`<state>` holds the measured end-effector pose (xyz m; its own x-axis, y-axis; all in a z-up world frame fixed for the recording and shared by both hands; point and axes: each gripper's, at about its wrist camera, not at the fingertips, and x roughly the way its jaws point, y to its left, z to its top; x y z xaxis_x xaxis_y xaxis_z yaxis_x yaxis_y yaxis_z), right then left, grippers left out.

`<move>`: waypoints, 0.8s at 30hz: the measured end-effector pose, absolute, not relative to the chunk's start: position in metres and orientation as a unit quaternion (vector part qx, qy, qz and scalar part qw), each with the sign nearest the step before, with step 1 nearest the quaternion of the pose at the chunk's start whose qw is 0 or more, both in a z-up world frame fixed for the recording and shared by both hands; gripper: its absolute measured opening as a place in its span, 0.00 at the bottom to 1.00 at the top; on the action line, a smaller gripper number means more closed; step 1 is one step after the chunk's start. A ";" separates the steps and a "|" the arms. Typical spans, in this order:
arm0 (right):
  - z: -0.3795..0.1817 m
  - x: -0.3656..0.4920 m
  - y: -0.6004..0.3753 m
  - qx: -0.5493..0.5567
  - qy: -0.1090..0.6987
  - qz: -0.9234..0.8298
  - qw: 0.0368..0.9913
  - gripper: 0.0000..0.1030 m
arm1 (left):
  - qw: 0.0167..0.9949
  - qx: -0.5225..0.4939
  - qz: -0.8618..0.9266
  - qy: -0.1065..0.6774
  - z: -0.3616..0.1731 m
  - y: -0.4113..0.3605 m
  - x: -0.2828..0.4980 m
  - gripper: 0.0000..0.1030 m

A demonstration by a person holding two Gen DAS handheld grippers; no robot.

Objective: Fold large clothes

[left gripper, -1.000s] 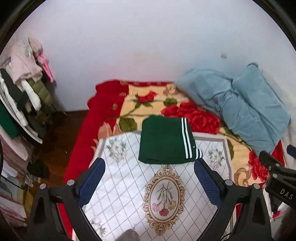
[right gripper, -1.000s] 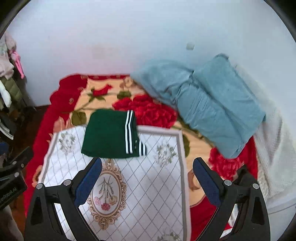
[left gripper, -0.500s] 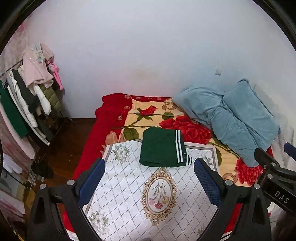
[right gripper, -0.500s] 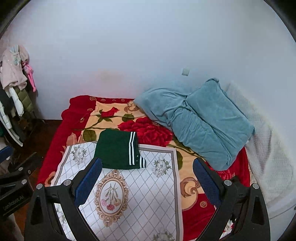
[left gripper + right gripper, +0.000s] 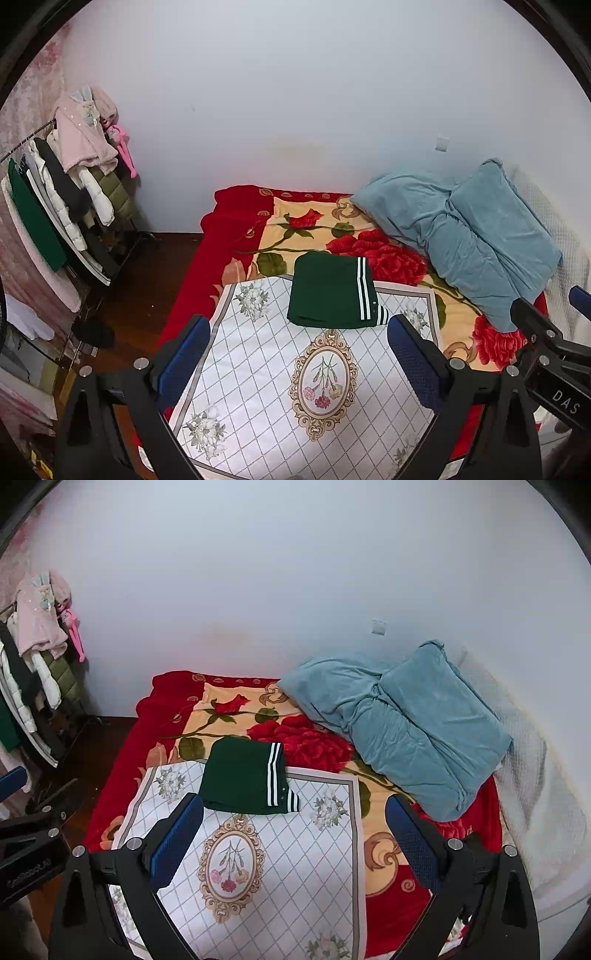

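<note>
**Folded green garment lies finished on the bed, both grippers free**

From where I stand, the folding looks done. The green garment (image 5: 330, 291), dark with white stripes down one side, lies as a compact rectangle at the far edge of the white patterned cloth (image 5: 280, 369), its far end reaching onto the floral blanket (image 5: 295, 225) beneath. Its edges look square and nothing trails out except a small striped cuff at the near right corner.

The left gripper (image 5: 298, 363) hangs above the near part of the bed with its jaws spread wide and nothing between them. The right gripper (image 5: 294, 843) is the same: fully parted, empty, held well short of the garment. Neither touches any fabric.

I would judge this the closing step of the task, with the hands standing off from the work. If anything remains, it is either to tuck that cuff flush or to lift the bundle away and fetch another piece; either would call for both grippers to come down low at the near edge of the garment and pinch through all the layers together, lest the fold slide open.

Nothing blocks the approach. A blue quilt (image 5: 406, 731) is heaped along the right side of the bed against the wall, well apart from the garment. A clothes rack (image 5: 62, 192) hung with jackets stands off the bed's left edge, across a strip of dark floor.
</note>
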<state>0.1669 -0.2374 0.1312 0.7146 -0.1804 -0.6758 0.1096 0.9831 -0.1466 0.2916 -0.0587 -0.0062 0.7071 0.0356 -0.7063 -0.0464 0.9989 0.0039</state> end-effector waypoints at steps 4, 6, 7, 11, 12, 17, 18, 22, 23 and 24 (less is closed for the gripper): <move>0.134 0.165 -0.238 -0.048 0.367 -0.077 0.926 1.00 | 0.924 -0.011 0.021 0.381 -0.002 -0.057 0.288 0.95; 0.134 0.164 -0.239 -0.047 0.366 -0.077 0.926 1.00 | 0.924 -0.011 0.022 0.381 -0.001 -0.057 0.288 0.95; 0.135 0.163 -0.240 -0.047 0.365 -0.078 0.927 1.00 | 0.925 -0.009 0.023 0.380 0.000 -0.057 0.288 0.95; 0.136 0.161 -0.240 -0.047 0.363 -0.078 0.927 1.00 | 0.926 -0.008 0.024 0.377 0.001 -0.060 0.286 0.95; 0.136 0.163 -0.240 -0.048 0.363 -0.078 0.927 1.00 | 0.926 -0.008 0.024 0.377 0.001 -0.060 0.286 0.95; 0.138 0.163 -0.242 -0.047 0.362 -0.077 0.928 1.00 | 0.926 -0.009 0.024 0.376 0.002 -0.061 0.286 0.95; 0.138 0.164 -0.241 -0.048 0.363 -0.077 0.928 1.00 | 0.926 -0.010 0.024 0.376 0.003 -0.062 0.285 0.95; 0.139 0.164 -0.242 -0.048 0.362 -0.076 0.928 1.00 | 0.927 -0.011 0.023 0.375 0.005 -0.064 0.284 0.95; 0.140 0.164 -0.242 -0.048 0.361 -0.076 0.928 1.00 | 0.927 -0.011 0.024 0.375 0.005 -0.063 0.284 0.95; 0.140 0.165 -0.242 -0.048 0.361 -0.076 0.928 1.00 | 0.927 -0.012 0.024 0.375 0.006 -0.064 0.284 0.95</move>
<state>0.1651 -0.2423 0.1396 0.7271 -0.1766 -0.6635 0.1066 0.9837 -0.1450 0.2837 -0.0642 0.0059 0.7180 0.0352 -0.6952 -0.0527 0.9986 -0.0039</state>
